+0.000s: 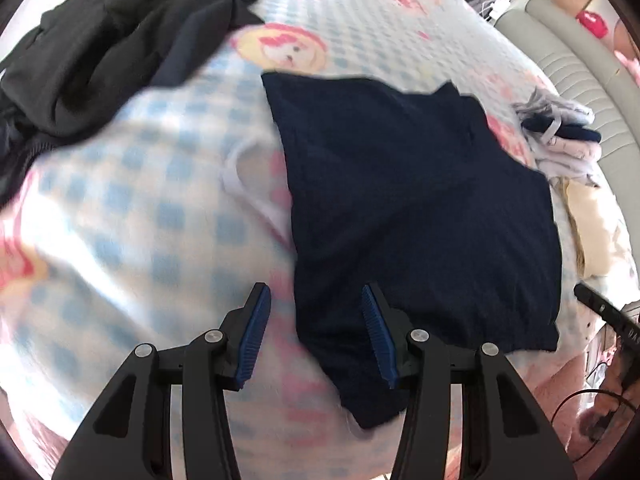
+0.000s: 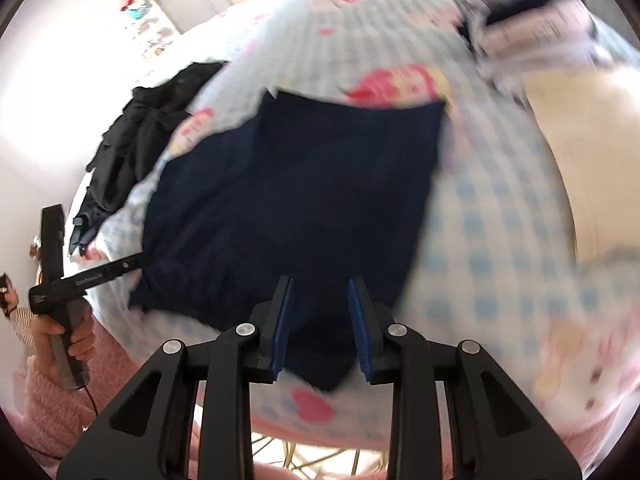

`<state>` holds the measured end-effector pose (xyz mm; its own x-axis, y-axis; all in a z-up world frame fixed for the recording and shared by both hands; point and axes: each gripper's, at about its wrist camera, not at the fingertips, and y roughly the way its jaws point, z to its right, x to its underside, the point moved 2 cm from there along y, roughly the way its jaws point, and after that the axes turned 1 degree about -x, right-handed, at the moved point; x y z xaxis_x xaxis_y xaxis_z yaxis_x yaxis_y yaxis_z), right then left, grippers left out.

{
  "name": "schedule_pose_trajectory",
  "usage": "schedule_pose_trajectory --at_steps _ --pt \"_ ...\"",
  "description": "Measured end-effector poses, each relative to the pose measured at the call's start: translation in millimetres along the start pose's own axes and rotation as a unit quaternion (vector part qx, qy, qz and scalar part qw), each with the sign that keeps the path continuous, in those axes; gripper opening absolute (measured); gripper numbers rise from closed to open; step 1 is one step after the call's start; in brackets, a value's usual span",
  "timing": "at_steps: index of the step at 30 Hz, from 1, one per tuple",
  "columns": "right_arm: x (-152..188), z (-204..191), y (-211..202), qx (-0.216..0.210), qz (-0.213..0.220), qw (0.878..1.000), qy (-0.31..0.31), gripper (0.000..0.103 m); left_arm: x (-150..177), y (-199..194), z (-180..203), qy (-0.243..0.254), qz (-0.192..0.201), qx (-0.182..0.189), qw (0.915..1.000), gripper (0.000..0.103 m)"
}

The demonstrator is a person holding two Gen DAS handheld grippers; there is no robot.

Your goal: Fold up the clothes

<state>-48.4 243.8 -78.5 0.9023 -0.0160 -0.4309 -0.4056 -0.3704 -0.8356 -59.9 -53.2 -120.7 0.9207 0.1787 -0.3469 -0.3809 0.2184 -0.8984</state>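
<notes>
Navy garment (image 1: 416, 208) lies flat on the checked bedspread (image 1: 132, 208), long axis running away; left tool (image 1: 316, 336) and right tool (image 2: 320, 328) both gape apart

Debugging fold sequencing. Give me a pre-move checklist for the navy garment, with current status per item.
1. Left gripper open: ok, nothing between the pads.
2. Right gripper open: ok, poised over the near edge.
3. Navy garment lying flat on the checked blanket: ok.
4. Near corner flat: not ok, it sticks out past the hem.
5. Black clothes pile apart from the garment: ok.
6. Folded stack apart from the garment: ok.
</notes>
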Motion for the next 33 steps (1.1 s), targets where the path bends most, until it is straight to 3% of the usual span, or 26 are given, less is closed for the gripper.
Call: schedule_pose_trajectory --at_steps 7,10,12,18,20,21,22,24,28,33 --pt "-90 -39 31 -0.036 0.011 0.997 -0.072 0.028 -76 9 -35 -0.044 0.039 0.048 0.9971 0.05" --pt "-127 -55 63 -0.054 -0.009 0.995 -0.079 0.028 -103 29 -49 -0.069 0.034 0.07 0.9946 0.05" --pt "-140 -65 86 -0.046 -0.017 0.994 -0.094 0.028 -115 48 -53 -0.076 0.025 0.065 0.9947 0.05" --pt "-151 -63 151 -0.029 -0.059 0.993 -0.103 0.028 -117 65 -64 -0.074 0.022 0.077 0.9941 0.05" --pt "-153 -60 170 -0.031 -0.073 0.992 -0.098 0.028 -119 66 -59 -0.051 0.03 0.063 0.9962 0.043" --pt "-152 -60 177 -0.028 -0.076 0.992 -0.099 0.028 -120 67 -56 -0.039 0.034 0.056 0.9971 0.026" --pt "-151 -60 183 -0.023 -0.079 0.992 -0.1 0.028 -122 67 -54 -0.03 0.037 0.048 0.9977 0.016" --pt "-152 -59 188 -0.009 -0.071 0.992 -0.102 0.025 -126 67 -54 -0.017 0.04 0.042 0.9982 0.012" --pt "-164 -53 188 0.003 -0.045 0.995 -0.086 0.024 -140 64 -61 -0.015 0.047 0.035 0.9982 0.012" --pt "-173 -41 191 0.003 -0.044 0.997 -0.064 0.024 -150 69 -69 -0.022 0.049 0.006 0.9985 0.012"
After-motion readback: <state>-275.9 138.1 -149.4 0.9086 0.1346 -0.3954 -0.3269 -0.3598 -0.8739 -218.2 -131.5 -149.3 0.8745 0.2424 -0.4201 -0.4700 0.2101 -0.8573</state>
